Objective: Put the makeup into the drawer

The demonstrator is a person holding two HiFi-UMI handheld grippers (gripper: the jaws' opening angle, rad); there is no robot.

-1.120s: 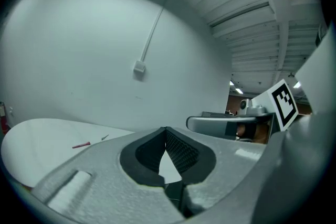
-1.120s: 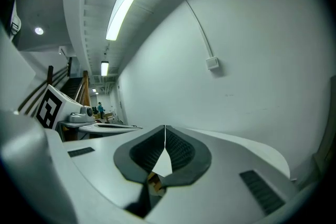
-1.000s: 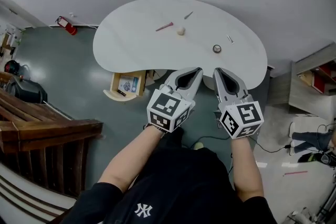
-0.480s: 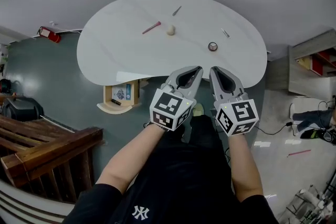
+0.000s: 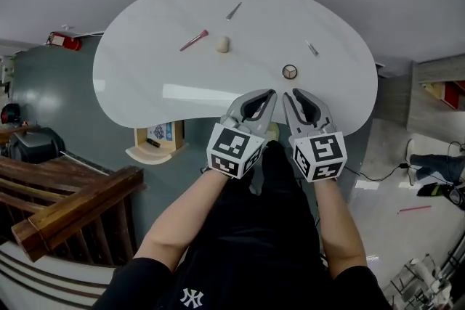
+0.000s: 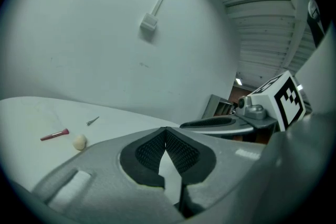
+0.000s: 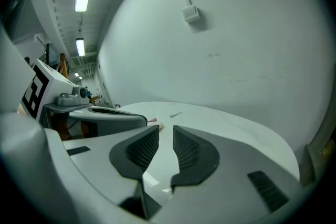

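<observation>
On the white kidney-shaped table (image 5: pixel 160 76) lie a pink-tipped makeup brush (image 5: pixel 194 40), a beige sponge (image 5: pixel 222 44), a thin grey stick (image 5: pixel 233 11), a small silver piece (image 5: pixel 312 49) and a round compact (image 5: pixel 290 71). My left gripper (image 5: pixel 269 93) hovers at the table's near edge, its jaws shut tip to tip and empty (image 6: pixel 166 129). Beside it my right gripper (image 5: pixel 288 94) has just been opening; a narrow gap shows between its pads (image 7: pixel 165 127), nothing in it. The brush (image 6: pixel 54 135) and sponge (image 6: pixel 79 141) lie far left of the left jaws.
A small wooden shelf unit (image 5: pixel 156 141) stands on the floor under the table's left front edge. Left of it are a red extinguisher (image 5: pixel 62 41) and a wooden railing (image 5: pixel 65 207). A shelf (image 5: pixel 436 83) and cables lie at the right.
Both grippers have dropped and moved forward to the table's near edge, side by side. The right jaws have parted a little; the left stay shut.
</observation>
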